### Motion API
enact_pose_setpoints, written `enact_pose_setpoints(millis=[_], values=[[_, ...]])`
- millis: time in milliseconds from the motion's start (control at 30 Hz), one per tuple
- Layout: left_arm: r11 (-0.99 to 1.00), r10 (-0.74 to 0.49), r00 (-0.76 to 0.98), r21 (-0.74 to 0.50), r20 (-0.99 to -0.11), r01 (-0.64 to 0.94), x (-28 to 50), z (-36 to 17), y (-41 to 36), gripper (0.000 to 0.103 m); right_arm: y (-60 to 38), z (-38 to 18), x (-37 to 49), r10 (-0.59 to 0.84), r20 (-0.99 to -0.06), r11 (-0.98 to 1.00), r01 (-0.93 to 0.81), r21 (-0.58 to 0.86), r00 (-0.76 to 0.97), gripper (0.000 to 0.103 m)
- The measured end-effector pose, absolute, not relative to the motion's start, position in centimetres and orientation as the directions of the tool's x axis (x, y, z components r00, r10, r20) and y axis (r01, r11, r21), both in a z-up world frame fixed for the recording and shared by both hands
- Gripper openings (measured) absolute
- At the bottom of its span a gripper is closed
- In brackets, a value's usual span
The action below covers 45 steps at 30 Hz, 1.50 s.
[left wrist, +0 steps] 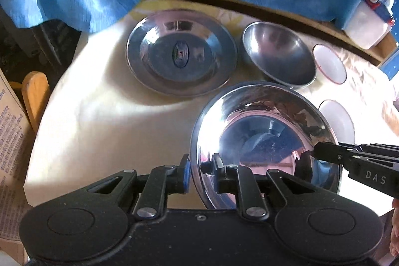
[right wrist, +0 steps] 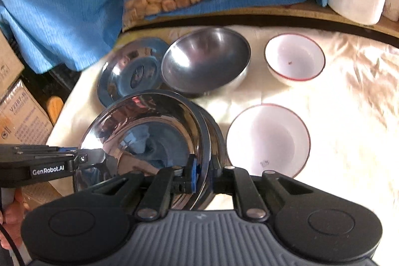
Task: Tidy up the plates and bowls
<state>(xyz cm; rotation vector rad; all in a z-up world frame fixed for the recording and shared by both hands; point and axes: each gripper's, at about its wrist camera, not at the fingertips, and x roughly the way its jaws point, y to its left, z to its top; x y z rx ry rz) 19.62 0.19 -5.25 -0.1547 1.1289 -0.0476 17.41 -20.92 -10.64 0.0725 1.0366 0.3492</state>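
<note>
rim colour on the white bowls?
Red, a thin line around each white bowl rim; clearest in the right wrist view.

Red-rimmed white bowl (right wrist: pixel 295 59), blue cloth (right wrist: pixel 57 16)

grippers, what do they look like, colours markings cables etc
Both are black plastic linkage grippers with silver rivets, round hubs and blue finger pads. The left gripper has a flat black body and white "GenRobot.AI" lettering on its side. The right gripper has a ribbed grey body and white "DAS" lettering. A black cable hangs by the bare left hand.
</note>
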Motion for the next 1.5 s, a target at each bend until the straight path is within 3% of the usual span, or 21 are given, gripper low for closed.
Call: enact_pose_setpoints(millis=[767,1167,1267,1500], values=[[0.995,-0.075,0.422,-0.094,-0.904,-0.023,20.5,-6.8,-0.4,0.021,-20.1,-11.1,18.3,0.296,-0.842,0.945,-0.264,0.191,0.452,0.013],[0.996,-0.079,0.407,-0.093,-0.91,-0.013,20.7,-7.2,-0.6,0.022,-19.8,-11.0,18.2,0.298,-0.835,0.944,-0.274,0.184,0.463,0.03],[0.995,-0.08,0.401,-0.094,-0.913,-0.015,20.7,-7.4,-0.5,0.022,-19.5,-10.8,18.0,0.285,-0.835,0.945,-0.282,0.163,0.471,0.039],[0.994,-0.083,0.396,-0.105,-0.914,-0.033,20.6,-7.4,-0.2,0.022,-19.6,-10.8,18.1,0.291,-0.835,0.944,-0.281,0.172,0.466,0.045]])
